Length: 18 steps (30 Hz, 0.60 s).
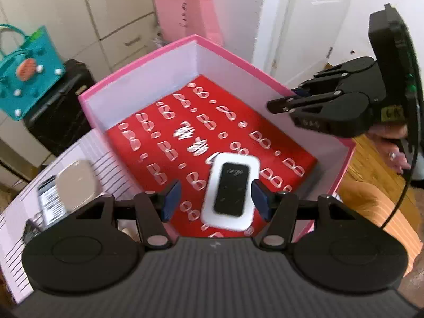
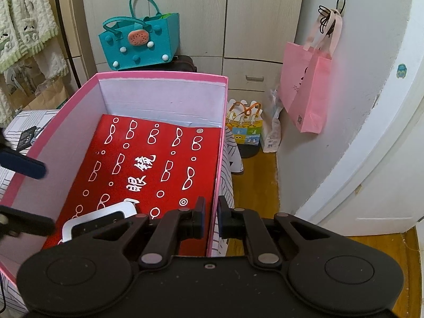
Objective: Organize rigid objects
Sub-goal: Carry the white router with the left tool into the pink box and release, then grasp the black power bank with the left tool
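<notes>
A white device with a black screen [image 1: 229, 190] [image 2: 100, 216] lies on the red sheet printed with white glasses [image 1: 238, 111] [image 2: 159, 164] inside the pink box [image 1: 137, 61] [image 2: 159, 74]. My left gripper [image 1: 216, 200] [image 2: 49, 197] hovers over it, open. The device shows between the blue pads from above, but the fingertips stop short of it in the right wrist view. My right gripper [image 2: 212, 216] [image 1: 291, 91] straddles the box's right wall, one finger inside and one outside, shut on the rim.
The box rests on a striped cover [image 1: 92, 159] beside a grey rounded object [image 1: 75, 182] and a labelled item [image 1: 50, 201]. A teal felt bag [image 2: 140, 42] sits on a black suitcase [image 1: 58, 106]. A pink tote [image 2: 307, 90] hangs on the wall. A colourful paper bag [image 2: 243, 129] stands on the wooden floor.
</notes>
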Tool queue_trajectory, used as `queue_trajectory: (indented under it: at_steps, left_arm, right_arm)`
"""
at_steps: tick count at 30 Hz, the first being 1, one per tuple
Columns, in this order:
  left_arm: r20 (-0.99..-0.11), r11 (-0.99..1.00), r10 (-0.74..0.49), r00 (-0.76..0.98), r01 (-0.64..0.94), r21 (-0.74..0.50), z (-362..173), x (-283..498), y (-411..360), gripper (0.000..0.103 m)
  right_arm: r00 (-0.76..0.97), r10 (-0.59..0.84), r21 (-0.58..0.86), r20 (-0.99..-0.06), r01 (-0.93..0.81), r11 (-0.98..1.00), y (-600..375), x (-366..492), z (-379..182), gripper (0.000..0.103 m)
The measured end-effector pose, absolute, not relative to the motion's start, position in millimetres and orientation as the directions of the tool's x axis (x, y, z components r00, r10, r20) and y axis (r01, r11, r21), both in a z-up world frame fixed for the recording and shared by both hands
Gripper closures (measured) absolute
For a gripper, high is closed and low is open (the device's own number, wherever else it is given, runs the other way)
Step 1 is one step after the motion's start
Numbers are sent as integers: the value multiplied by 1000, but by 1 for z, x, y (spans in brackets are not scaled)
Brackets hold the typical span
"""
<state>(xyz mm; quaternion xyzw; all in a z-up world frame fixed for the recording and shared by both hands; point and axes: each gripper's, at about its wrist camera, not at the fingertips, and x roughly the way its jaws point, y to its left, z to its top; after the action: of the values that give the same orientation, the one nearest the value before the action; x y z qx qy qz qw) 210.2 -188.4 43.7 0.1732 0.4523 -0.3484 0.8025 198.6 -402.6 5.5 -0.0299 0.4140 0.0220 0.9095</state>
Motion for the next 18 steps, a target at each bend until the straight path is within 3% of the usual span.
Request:
queue_trajectory:
  at_steps: [10, 18]
  left_arm:
    - [-811, 764, -392, 435, 645, -24, 76, 189, -116, 41]
    - [-820, 819, -342, 459, 573, -20, 57, 179, -61, 34]
  right_arm:
    - [656, 8, -42, -755, -60, 997, -401, 199, 5, 89]
    - [644, -15, -65, -765, -54, 996, -395, 202, 10, 85]
